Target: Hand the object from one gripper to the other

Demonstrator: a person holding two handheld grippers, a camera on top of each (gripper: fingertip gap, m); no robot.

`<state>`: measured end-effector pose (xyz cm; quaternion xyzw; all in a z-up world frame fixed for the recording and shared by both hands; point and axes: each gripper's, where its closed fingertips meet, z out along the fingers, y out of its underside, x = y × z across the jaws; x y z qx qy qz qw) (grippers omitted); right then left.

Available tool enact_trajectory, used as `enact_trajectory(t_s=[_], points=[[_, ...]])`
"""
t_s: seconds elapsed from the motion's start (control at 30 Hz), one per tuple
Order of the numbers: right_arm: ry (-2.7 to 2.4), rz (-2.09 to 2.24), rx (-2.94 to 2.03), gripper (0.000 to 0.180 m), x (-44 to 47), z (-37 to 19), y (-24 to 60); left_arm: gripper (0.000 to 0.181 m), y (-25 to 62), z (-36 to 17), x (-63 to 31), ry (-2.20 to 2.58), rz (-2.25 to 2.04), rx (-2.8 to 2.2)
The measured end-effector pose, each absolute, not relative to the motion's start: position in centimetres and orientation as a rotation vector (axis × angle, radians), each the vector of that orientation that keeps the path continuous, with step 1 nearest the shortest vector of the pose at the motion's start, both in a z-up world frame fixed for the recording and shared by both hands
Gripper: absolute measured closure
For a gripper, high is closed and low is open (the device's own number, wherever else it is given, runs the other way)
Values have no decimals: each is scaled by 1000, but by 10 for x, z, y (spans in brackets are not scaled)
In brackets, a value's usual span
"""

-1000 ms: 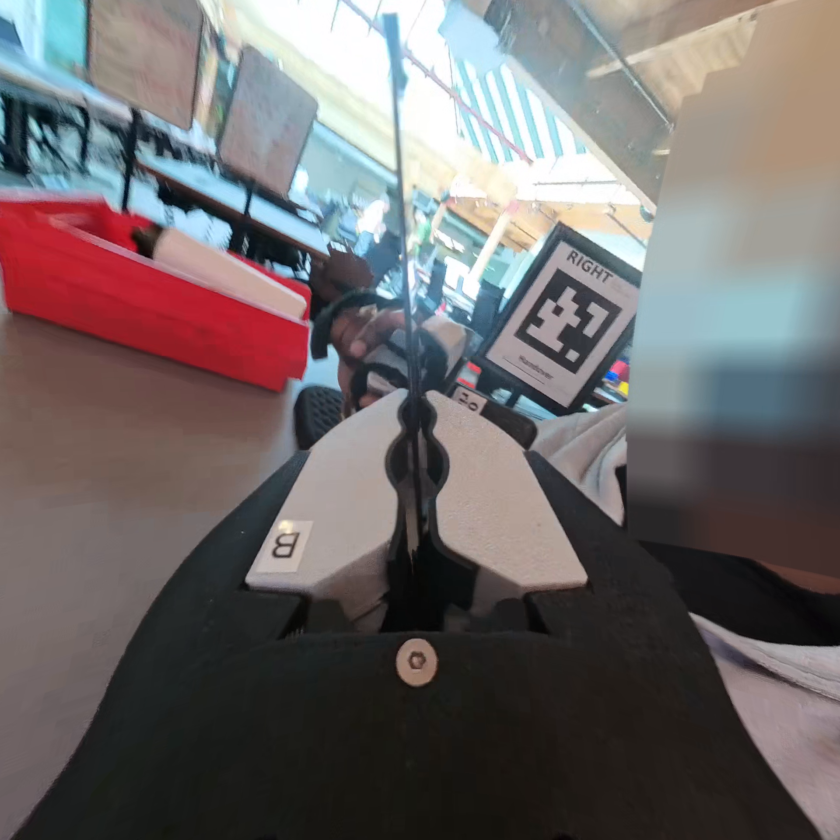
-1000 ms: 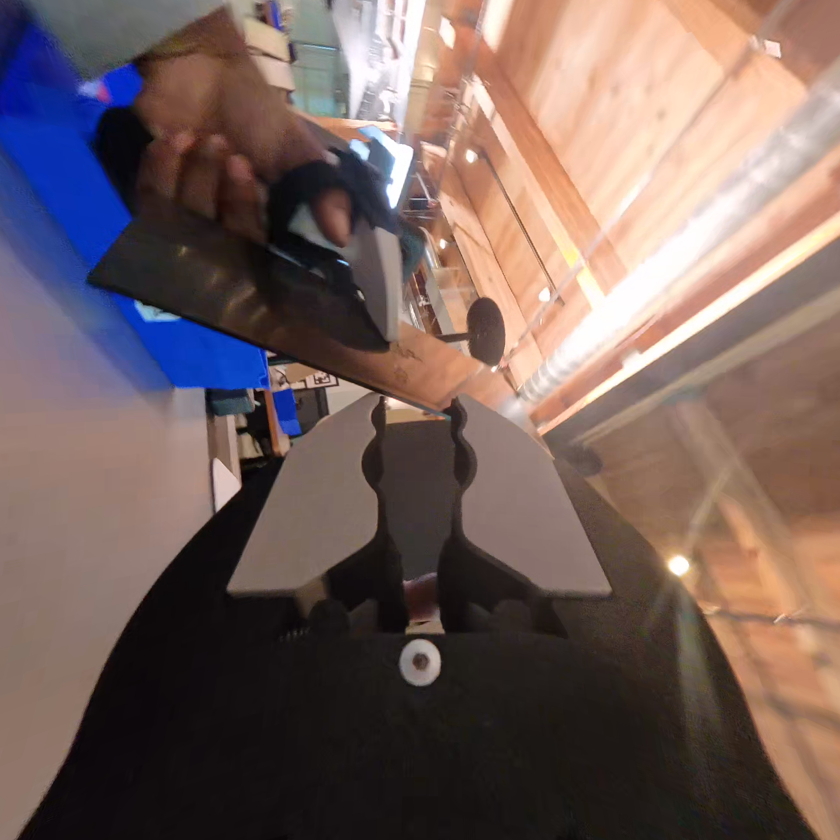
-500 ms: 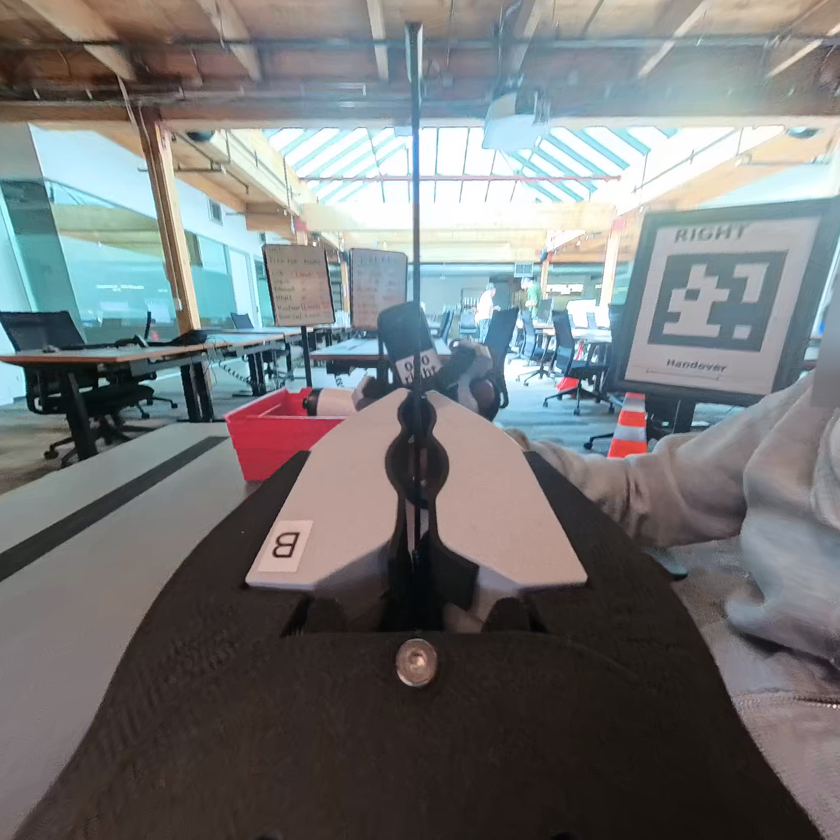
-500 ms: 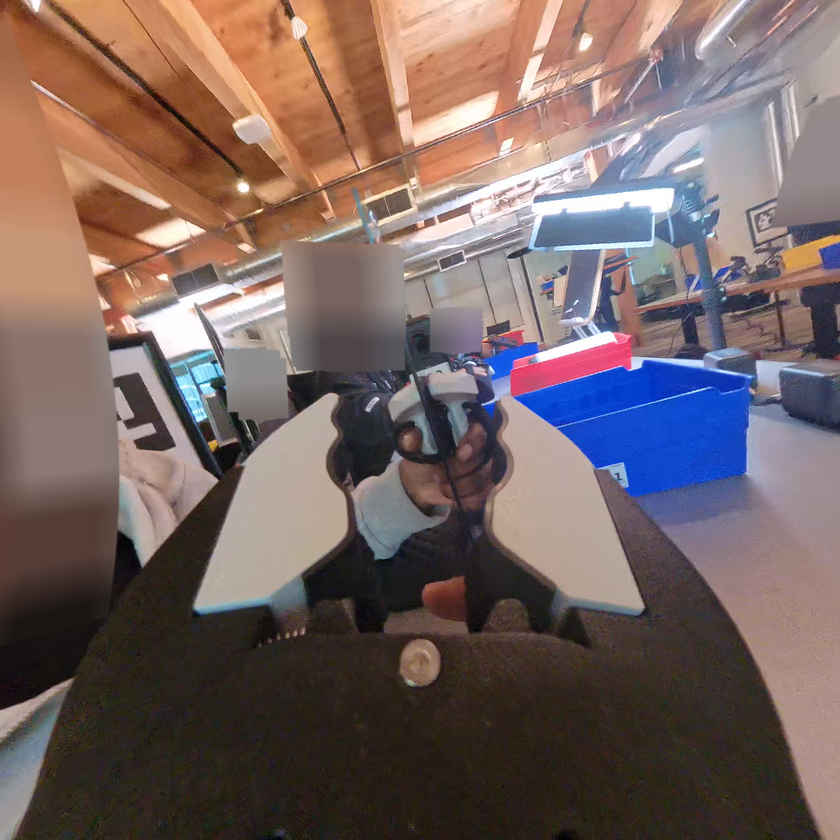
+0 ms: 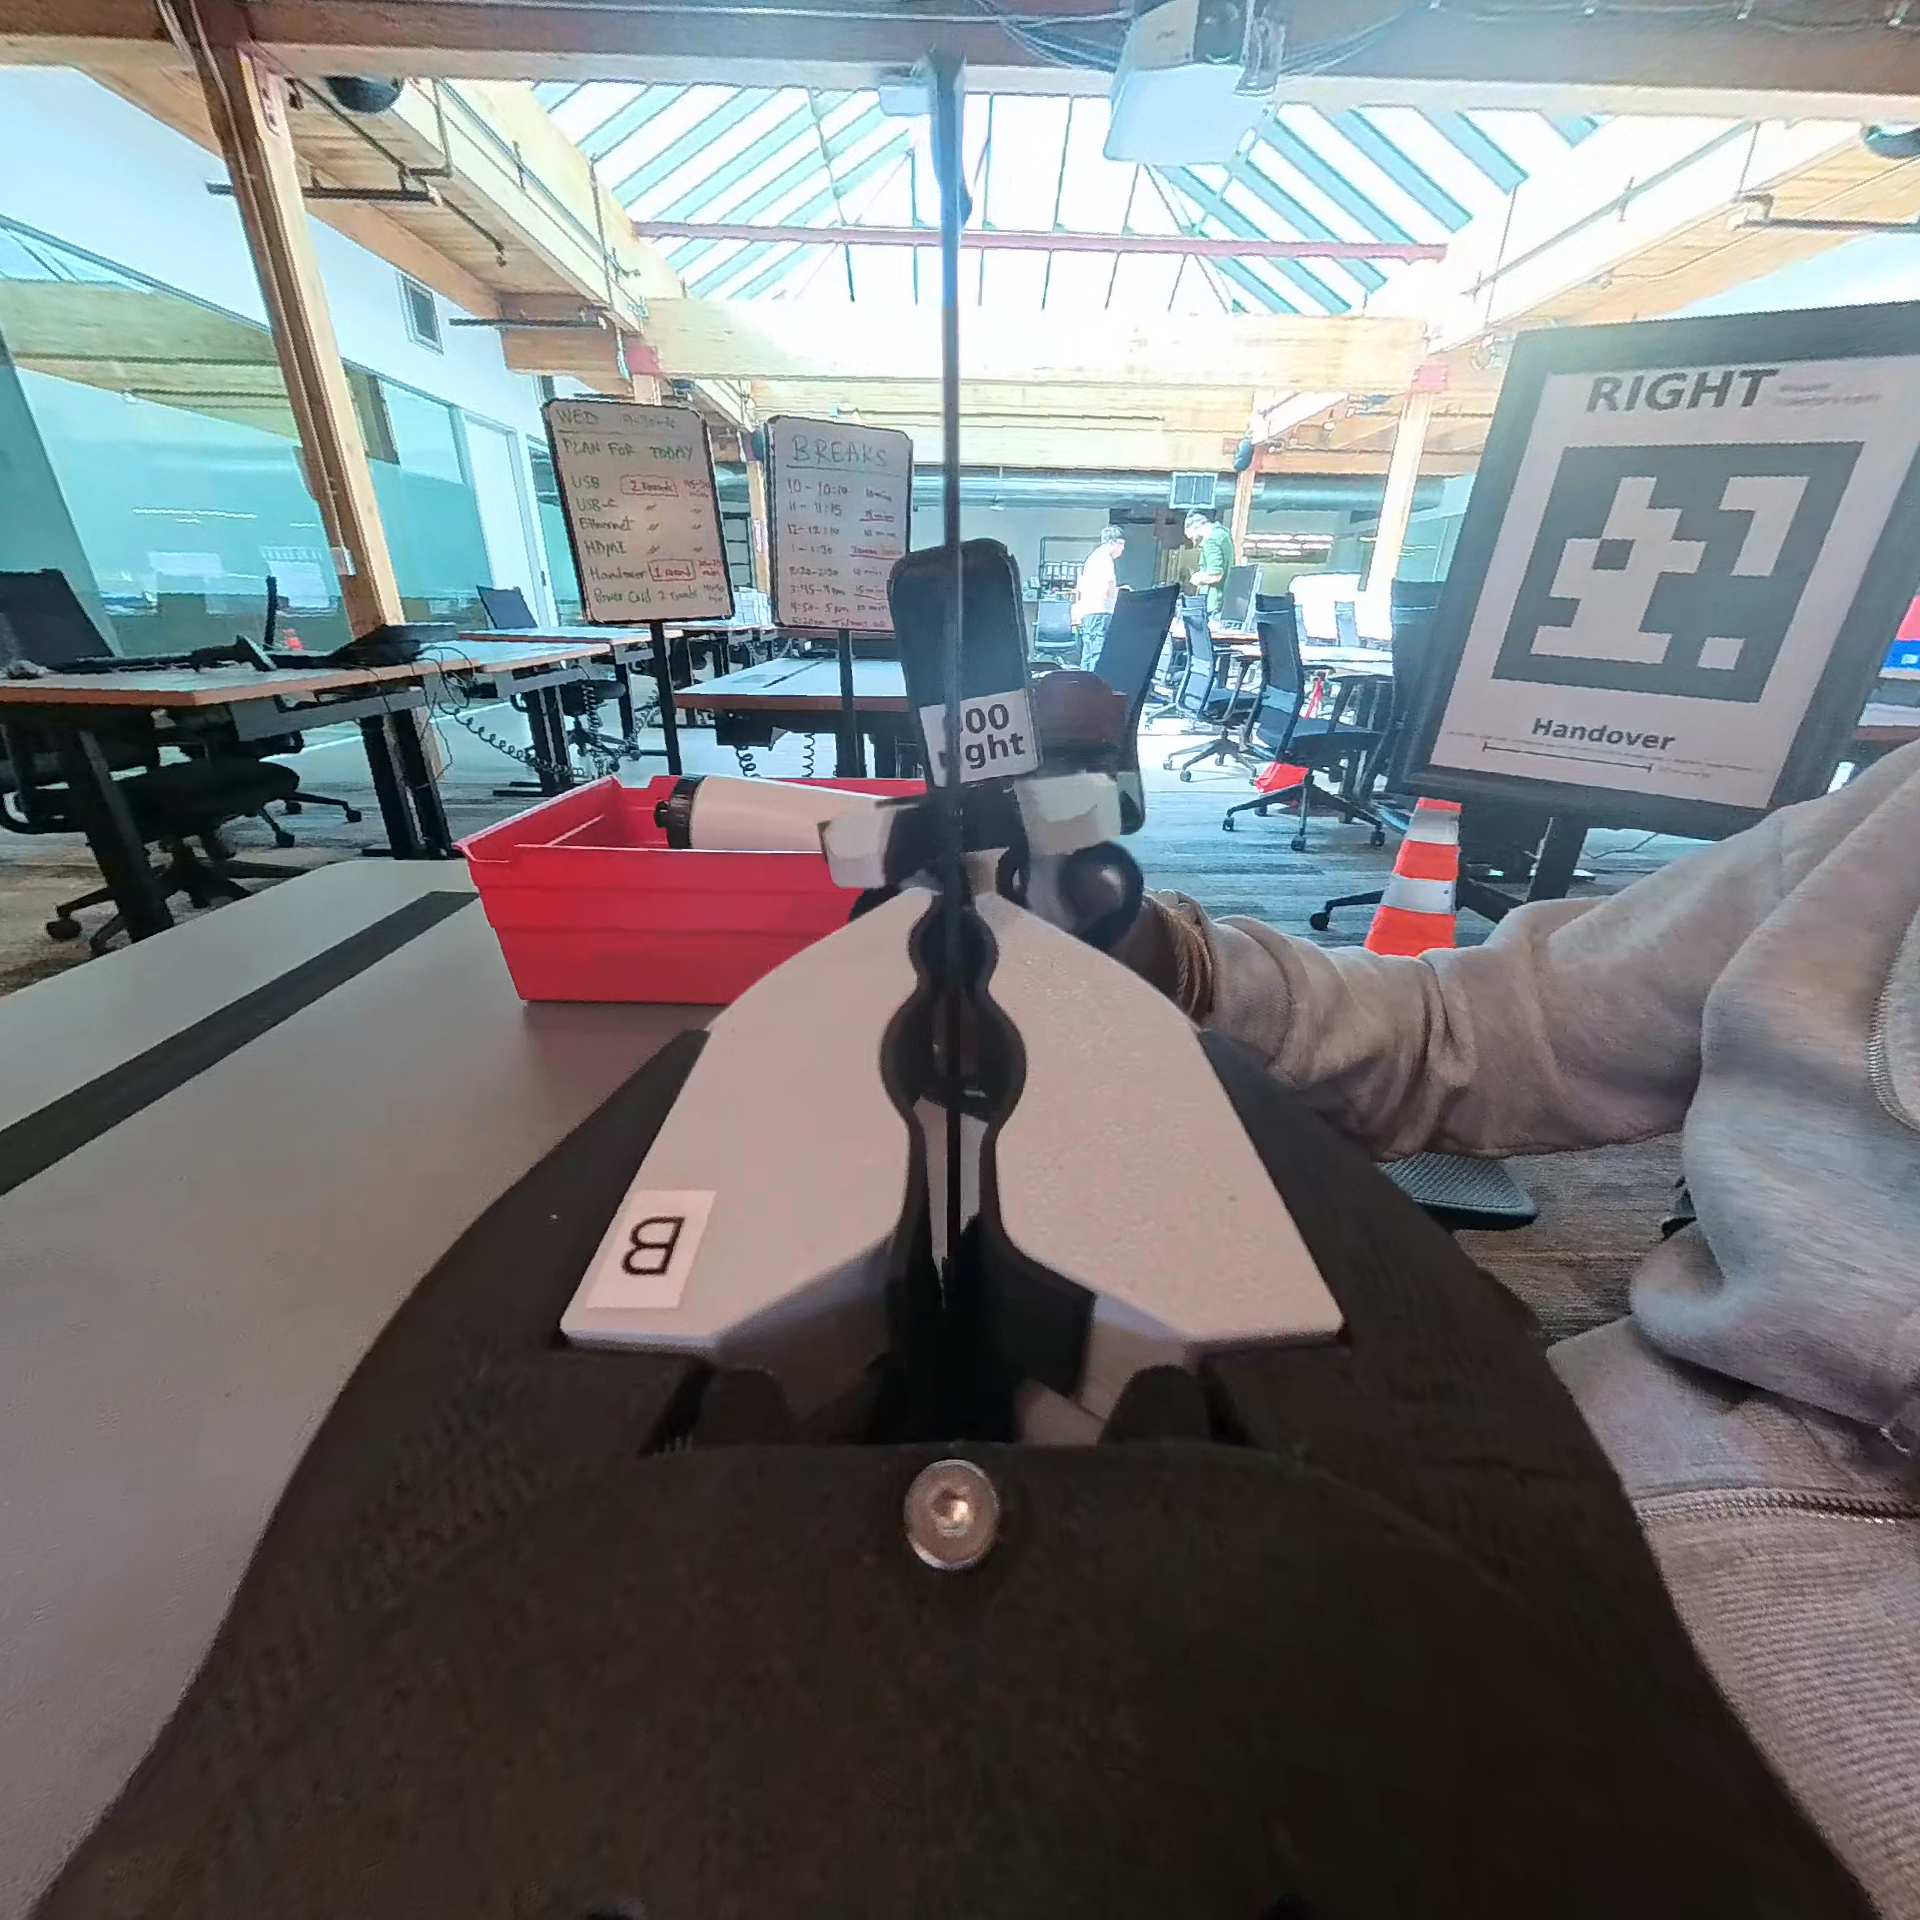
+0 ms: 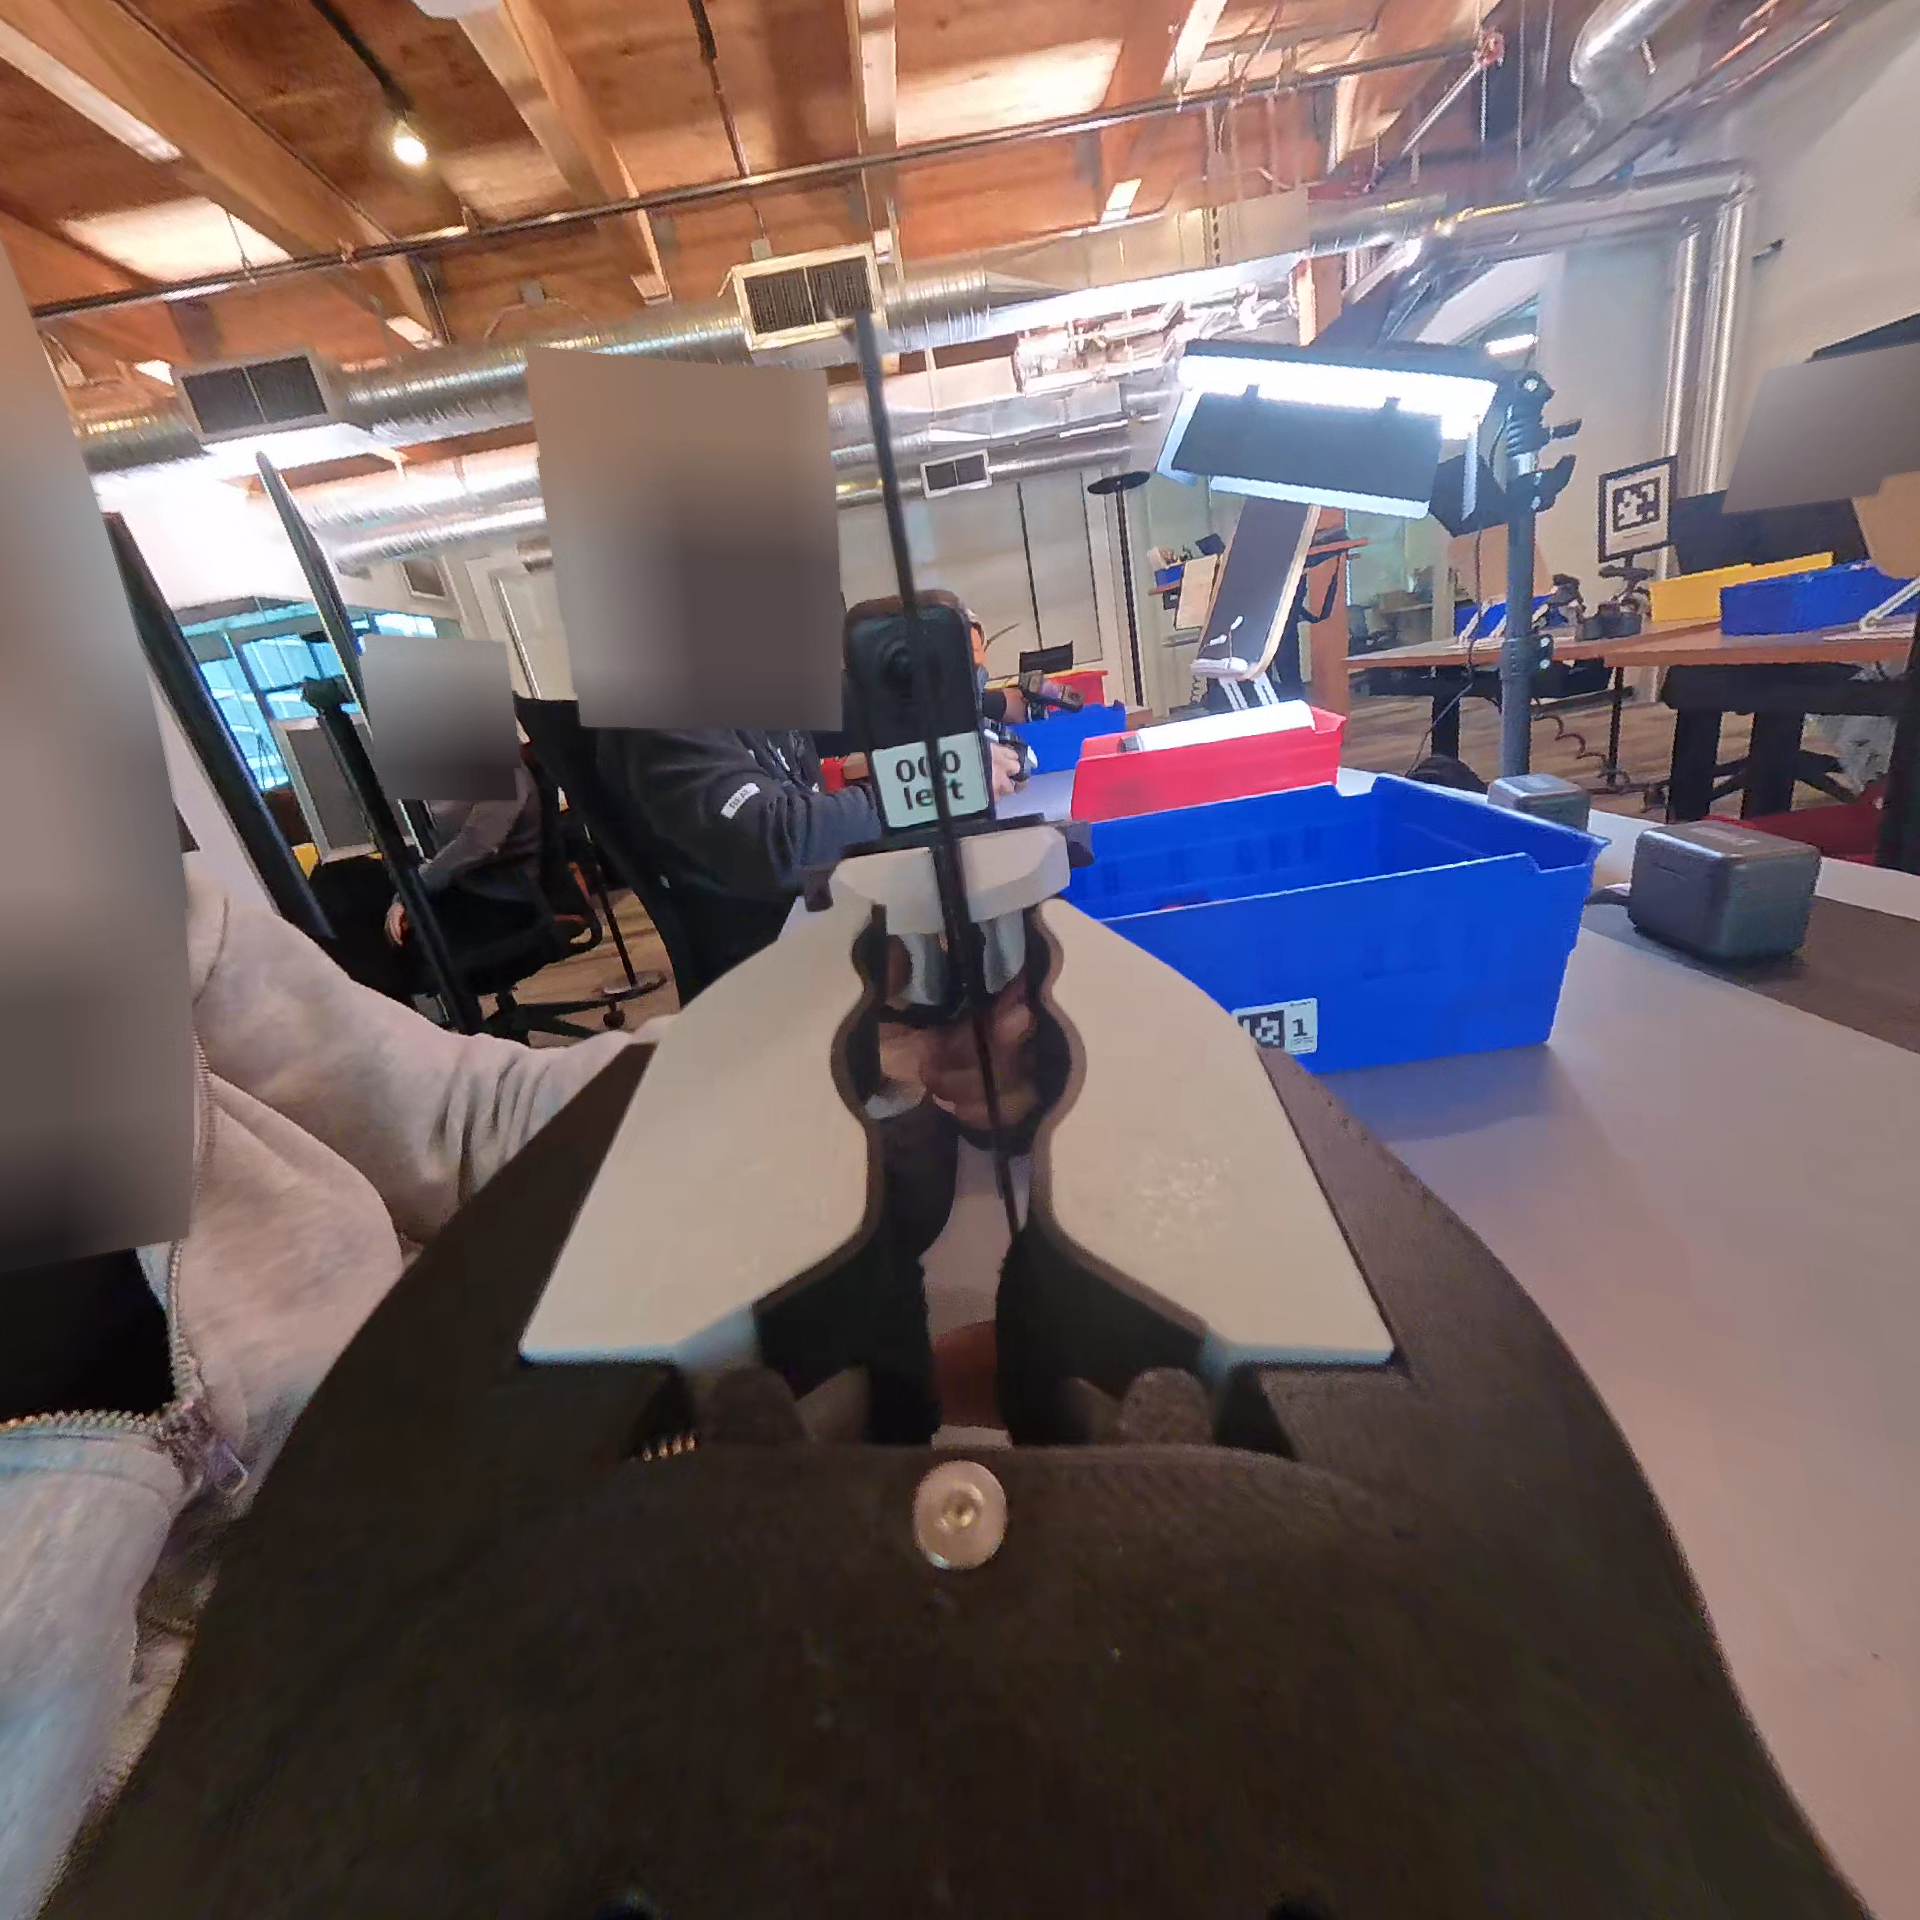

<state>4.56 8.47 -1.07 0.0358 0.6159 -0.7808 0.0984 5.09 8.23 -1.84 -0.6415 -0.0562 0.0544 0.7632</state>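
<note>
L wrist view: your left tongs (image 5: 951,935) are closed tight on the object (image 5: 948,436), a thin flat black sheet seen edge-on, standing upright out of the tips and up past the roof beams. The right tongs (image 5: 971,831) face you just behind it, at the sheet's edge. Red bin (image 5: 634,914) sits on the surface (image 5: 187,1195) beyond the tips w/ a white cylinder w/ black cap (image 5: 748,810) lying in it.

R wrist view: right tongs (image 6: 951,935) are partly open, the jaws straddling the sheet's (image 6: 894,499) lower edge w/ a clear gap each side, so nothing gripped yet. Left tongs (image 6: 951,878) sit straight ahead, clamped on the sheet. Blue bin (image 6: 1455,945) on the surface (image 6: 1662,1247) to the right; its inside is mostly hidden, can't tell what's in it. Red bin (image 6: 1205,769) behind holds a white flat item.

Step, as I read it: mid-handover, receiver lined up but not closed. Next you'd need to squeeze the right tongs firm on the sheet, check it's held, only then open the left. Thin sheet could slip or twist if released early
</note>
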Motion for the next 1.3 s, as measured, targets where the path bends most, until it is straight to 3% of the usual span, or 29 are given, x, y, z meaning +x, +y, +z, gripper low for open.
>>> enact_trajectory(t_s=[0.13,0.2,0.37,0.47,0.6,0.73,0.9,1.03,1.13,1.3], points=[[1871,-2317,18,178,52,-17,80,180,86,-20,56,-113,64,-1391],[1922,-2331,-52,178,55,-19,80,178,86,-19,58,-100,53,-1380],[2178,-2565,-566,178,66,-19,86,129,69,6,60,-144,-40,-1232],[2385,-2830,-1120,178,70,-13,92,116,53,19,57,-217,-204,-1149],[2623,-2868,-1835,178,74,-13,93,123,46,13,48,-334,-359,-1154],[2787,-2599,-2544,178,76,-21,87,137,65,-11,63,-325,-479,-1343],[2852,-2320,-2885,178,74,-28,83,165,80,-24,76,-299,-545,-1431],[2919,-2374,-2778,165,68,-26,84,174,81,-25,67,-355,-605,-1364],[2937,-2785,-2223,138,59,-9,93,178,78,-18,60,-343,-509,-1320],[2519,-3301,-1098,134,46,23,118,180,61,14,61,-177,-197,-1161]])
